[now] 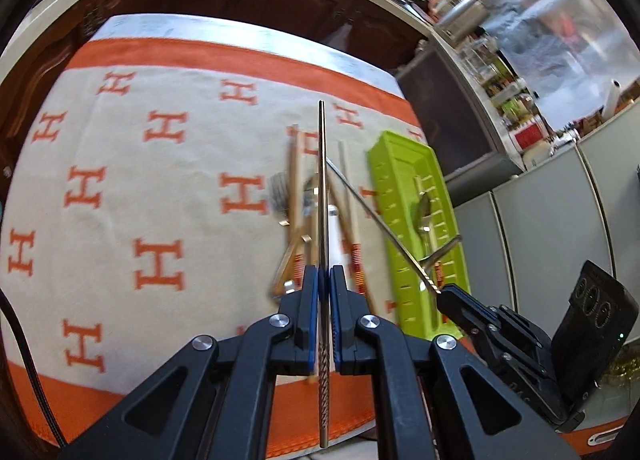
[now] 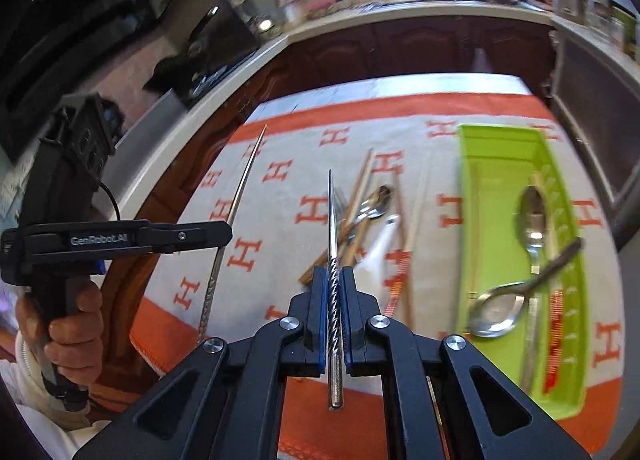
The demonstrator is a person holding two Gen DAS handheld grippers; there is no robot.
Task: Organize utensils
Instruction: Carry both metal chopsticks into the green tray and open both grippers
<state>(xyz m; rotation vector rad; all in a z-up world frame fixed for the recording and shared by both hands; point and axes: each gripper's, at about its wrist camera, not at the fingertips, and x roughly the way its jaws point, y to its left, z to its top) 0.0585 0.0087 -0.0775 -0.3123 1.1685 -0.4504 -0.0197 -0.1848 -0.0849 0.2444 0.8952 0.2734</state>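
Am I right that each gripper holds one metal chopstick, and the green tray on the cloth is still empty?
Not quite. The green tray is not empty: the right wrist view shows two spoons and other utensils in it. Left gripper and right gripper each hold one metal chopstick.

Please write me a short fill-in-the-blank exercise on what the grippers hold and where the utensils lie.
1. Each gripper, the left gripper and the right gripper, is shut on one metal ____.
2. The tray on the cloth is ____ in colour.
3. Two metal ____ lie in the tray.
4. The letter printed all over the cloth is ____.

Missing words: chopstick; green; spoons; H
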